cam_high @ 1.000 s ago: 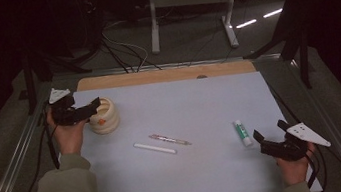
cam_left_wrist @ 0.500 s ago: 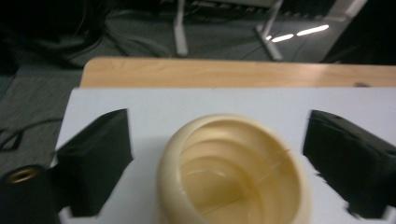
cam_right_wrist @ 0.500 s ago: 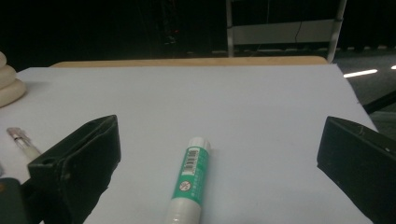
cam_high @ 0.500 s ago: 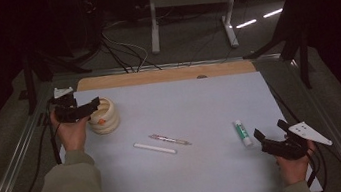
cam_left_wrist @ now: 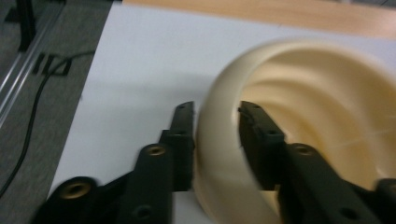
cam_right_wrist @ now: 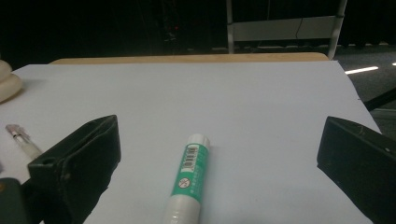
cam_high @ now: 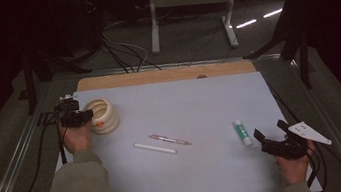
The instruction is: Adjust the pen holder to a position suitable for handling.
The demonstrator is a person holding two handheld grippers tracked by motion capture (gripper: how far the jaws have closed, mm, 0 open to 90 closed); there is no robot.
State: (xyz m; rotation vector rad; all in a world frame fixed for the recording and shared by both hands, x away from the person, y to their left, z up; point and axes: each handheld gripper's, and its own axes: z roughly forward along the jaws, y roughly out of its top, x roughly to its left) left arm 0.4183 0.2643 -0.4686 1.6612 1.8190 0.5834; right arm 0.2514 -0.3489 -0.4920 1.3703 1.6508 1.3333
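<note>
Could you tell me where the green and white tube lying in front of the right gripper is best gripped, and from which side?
Probably across its green middle. The tube lies flat on the white table cover, pointing away from the right gripper, whose open jaws already stand on either side of it. Coming down from above, the jaws would close on its long round sides, away from the white cap.

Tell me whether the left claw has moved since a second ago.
Yes. The left claw sank toward the cream bowl, closing on its rim.
</note>
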